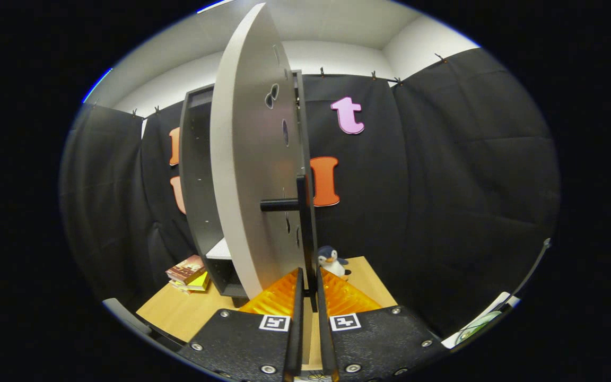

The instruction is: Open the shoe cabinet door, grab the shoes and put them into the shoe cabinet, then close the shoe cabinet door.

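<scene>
Swinging stiffly and lightly on its hinges, the door (247, 159) is best taken by its bar handle (305, 233) at twelve o'clock, which the gripper (308, 281) fingers pinch narrowly at the lower end.

Cabinet interior (199, 175) mostly door-hidden (247, 159), prob.
</scene>
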